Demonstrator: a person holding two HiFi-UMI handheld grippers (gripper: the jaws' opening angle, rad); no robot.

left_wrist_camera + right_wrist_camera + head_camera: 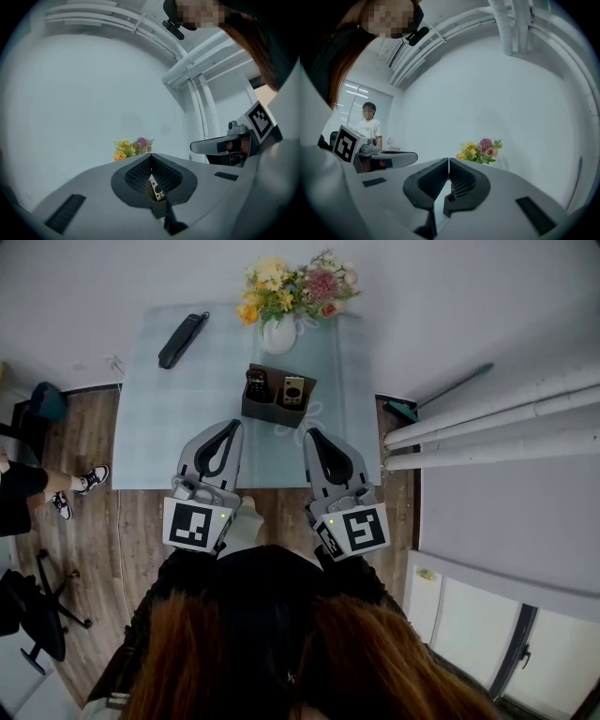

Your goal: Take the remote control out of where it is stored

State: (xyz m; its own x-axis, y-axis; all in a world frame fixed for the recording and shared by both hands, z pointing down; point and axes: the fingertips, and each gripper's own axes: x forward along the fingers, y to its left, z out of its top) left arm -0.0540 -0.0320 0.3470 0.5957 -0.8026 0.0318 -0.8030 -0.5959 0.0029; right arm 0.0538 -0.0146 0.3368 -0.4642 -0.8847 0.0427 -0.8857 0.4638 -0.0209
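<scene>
We log this as an office-type room: black swivel chair [45, 620] on wood-plank floor [141, 521], bare white wall pipes [506, 413], slatted window blinds [352, 98], and a white-shirted person [369, 124] beside them.

Pale blue tablecloth [178, 418], perhaps checked; brown organizer [267, 414].

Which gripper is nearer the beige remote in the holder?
Right. The right gripper is just in front of the beige remote; the left gripper is farther, off to its left.

Matt tablecloth [169, 418] — wood-plank floor [141, 521]
</scene>
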